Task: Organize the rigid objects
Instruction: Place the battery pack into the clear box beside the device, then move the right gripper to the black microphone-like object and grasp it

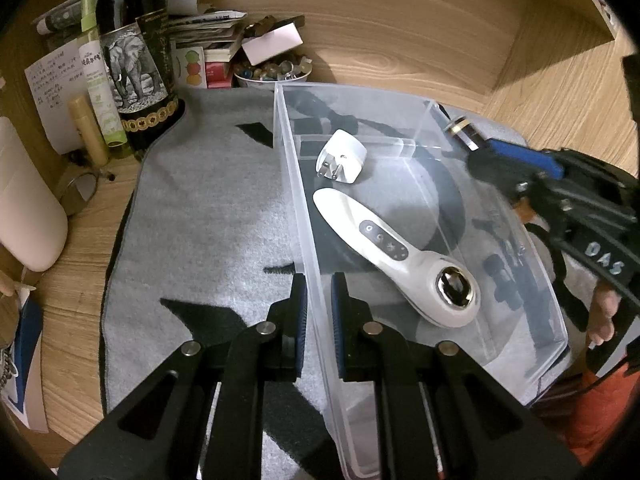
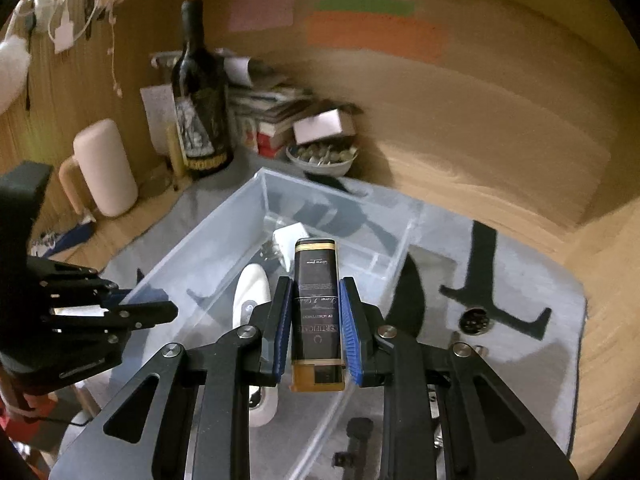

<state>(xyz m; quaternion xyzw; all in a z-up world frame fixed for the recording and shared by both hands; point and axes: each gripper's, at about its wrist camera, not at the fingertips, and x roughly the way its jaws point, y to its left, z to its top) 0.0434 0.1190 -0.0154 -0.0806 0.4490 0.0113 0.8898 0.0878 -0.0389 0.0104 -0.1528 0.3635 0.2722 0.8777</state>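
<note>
A clear plastic bin point(image 1: 520, 292) sits on a grey mat point(image 1: 200, 208). Inside lie a white plug adapter point(image 1: 342, 156) and a white handheld device point(image 1: 400, 256) with a metal head. My left gripper point(image 1: 319, 312) is shut on the bin's near left wall. My right gripper point(image 2: 316, 320) is shut on a black and gold bottle point(image 2: 316, 300) and holds it over the bin point(image 2: 224, 216); it shows at the bin's far right in the left wrist view point(image 1: 466, 132). The adapter point(image 2: 288, 240) and the device point(image 2: 250, 292) lie below it.
A dark wine bottle point(image 1: 136, 52), tubes point(image 1: 100, 92), stacked booklets point(image 1: 208, 32) and a bowl of small items point(image 1: 272, 72) crowd the back left corner. A cream bottle point(image 2: 106, 168) stands left. A small round metal piece point(image 2: 474, 320) lies on the mat point(image 2: 520, 360) right of the bin.
</note>
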